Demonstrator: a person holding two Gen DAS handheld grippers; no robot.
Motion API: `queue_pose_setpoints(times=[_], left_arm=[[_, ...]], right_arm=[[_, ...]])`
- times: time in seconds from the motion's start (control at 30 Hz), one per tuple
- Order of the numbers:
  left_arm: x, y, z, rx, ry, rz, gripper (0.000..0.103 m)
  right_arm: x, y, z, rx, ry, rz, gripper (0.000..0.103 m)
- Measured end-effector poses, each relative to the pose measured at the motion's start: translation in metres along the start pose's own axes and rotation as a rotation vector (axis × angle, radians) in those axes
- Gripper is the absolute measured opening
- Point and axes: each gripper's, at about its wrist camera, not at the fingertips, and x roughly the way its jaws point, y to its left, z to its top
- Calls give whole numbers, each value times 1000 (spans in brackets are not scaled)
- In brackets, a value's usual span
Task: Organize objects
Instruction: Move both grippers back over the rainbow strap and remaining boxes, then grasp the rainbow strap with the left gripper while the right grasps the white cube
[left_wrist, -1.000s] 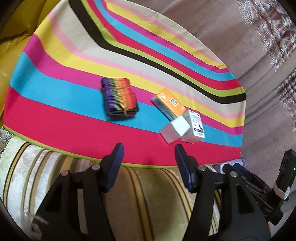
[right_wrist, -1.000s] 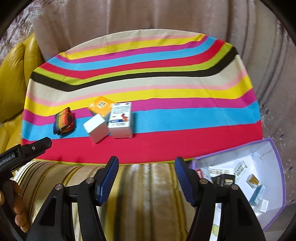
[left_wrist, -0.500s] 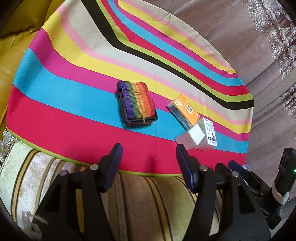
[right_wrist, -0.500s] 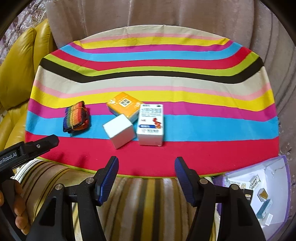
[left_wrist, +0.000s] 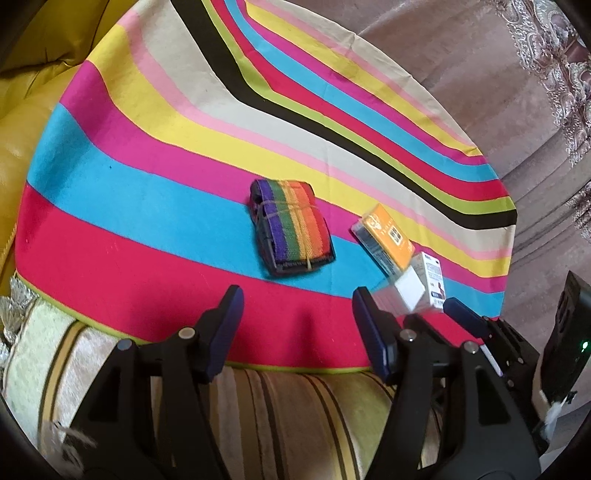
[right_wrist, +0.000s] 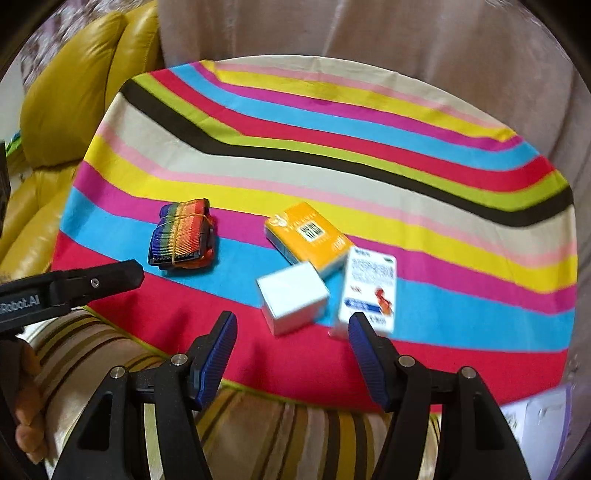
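L tool (left_wrist: 297, 315) & R tool (right_wrist: 291, 341) wide open, holding nothing.

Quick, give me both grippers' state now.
Left gripper: open, holding nothing.
Right gripper: open, holding nothing.

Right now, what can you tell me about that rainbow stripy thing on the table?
The rainbow strap is a woven band, striped purple, green, yellow, orange and red, folded into a flat bundle. A thin yellowish band, seemingly elastic, holds it together, and black plastic buckle parts show along its edges. It lies flat on the striped tablecloth, mostly on the blue stripe, reaching the pink one. Nothing else touches it: the boxes sit apart to one side, and both grippers are off it.
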Motion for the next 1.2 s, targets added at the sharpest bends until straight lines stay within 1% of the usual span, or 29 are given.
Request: queue_pose_setpoints(times=[0.07, 0.17, 0.27, 0.3, 0.4, 0.5, 0.63, 0.77, 0.83, 0.87, 0.9, 0.93, 1.07, 1.2], left_arm=[[2, 2, 4, -2, -6, 8, 66], [7, 2, 12, 1, -18, 19, 69], [13, 2, 21, 14, -30, 27, 75], [16, 1, 24, 18, -31, 35, 78], [28, -1, 34, 27, -26, 62, 81], [42, -5, 40, 44, -4, 78, 85], [59, -9, 45, 63, 35, 109, 85], [72, -15, 44, 99, 73, 144, 85], [78, -17, 42, 119, 93, 178, 85], [78, -19, 41, 133, 90, 188, 83], [79, -21, 40, 149, 88, 197, 73], [78, -22, 40, 158, 84, 197, 68], [70, -14, 37, 130, 63, 176, 66], [51, 9, 35, 32, 9, 135, 65]], right_arm=[[6, 4, 3, -29, 3, -6, 64], [12, 9, 7, -59, 5, -10, 64], [21, 9, 12, -69, 14, -13, 64], [25, 9, 14, -75, 22, -10, 64], [31, 11, 17, -94, 24, -27, 64], [35, 14, 19, -108, 19, -40, 64], [40, 15, 20, -115, 16, -52, 68], [42, 16, 21, -116, 15, -56, 70], [42, 17, 21, -120, 15, -60, 71], [42, 17, 21, -123, 14, -63, 71], [42, 18, 20, -128, 13, -66, 71], [42, 20, 20, -133, 12, -71, 71], [42, 24, 19, -160, 9, -86, 71], [43, 34, 17, -213, 9, -109, 71]])
